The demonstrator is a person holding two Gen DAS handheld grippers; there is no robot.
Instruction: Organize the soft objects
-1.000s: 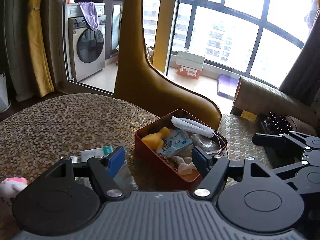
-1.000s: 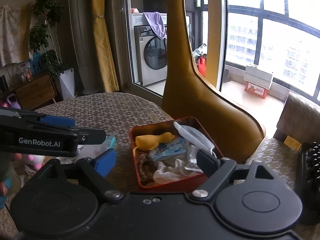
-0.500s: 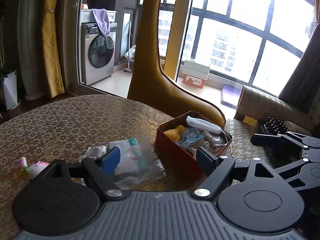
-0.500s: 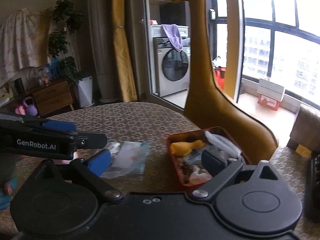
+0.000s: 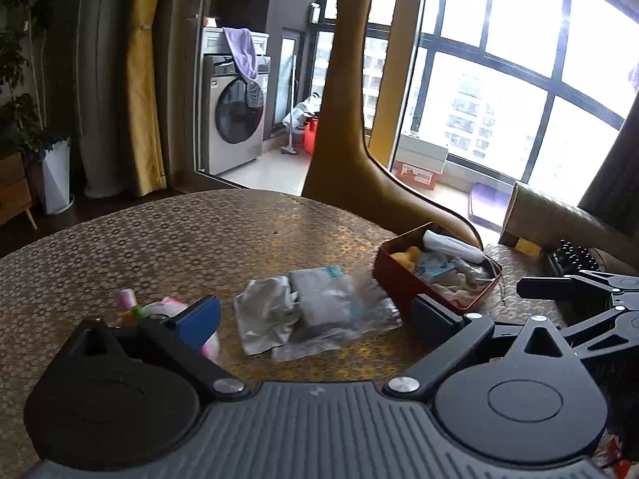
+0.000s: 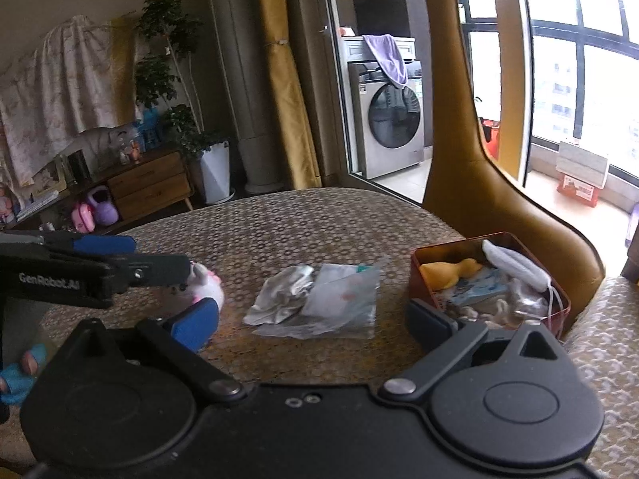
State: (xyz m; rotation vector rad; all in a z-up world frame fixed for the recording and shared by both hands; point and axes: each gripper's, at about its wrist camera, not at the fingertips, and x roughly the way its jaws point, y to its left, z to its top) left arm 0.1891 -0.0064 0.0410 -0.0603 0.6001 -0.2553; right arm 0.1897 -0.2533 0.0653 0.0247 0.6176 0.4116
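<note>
On left gripper (image 6: 120, 267): "GenRobot.AI" lettering, slightly blurred.

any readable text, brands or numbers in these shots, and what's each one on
"GenRobot.AI": on the side of the left gripper, seen from the right wrist view.
Print on the blue packet in the red tin: too blurred to read.
Red box on the balcony: print unreadable.
Washing machine panel: too small.

The left tool's (image 5: 315, 315) blue finger (image 5: 198, 321) covers much of the pink-and-white plush toy (image 5: 167, 305), so its shape cannot be told. In the red tin (image 6: 435, 253), the items below the yellow toy (image 6: 451, 269) and face mask (image 6: 515, 265) are a tangle too small to name, and the right tool's (image 6: 311, 321) dark finger (image 6: 429, 325) hides the tin's near corner. The clear bags (image 5: 339, 303) beside the crumpled foil pouch (image 5: 265, 309) are blurred, their contents unreadable.
</note>
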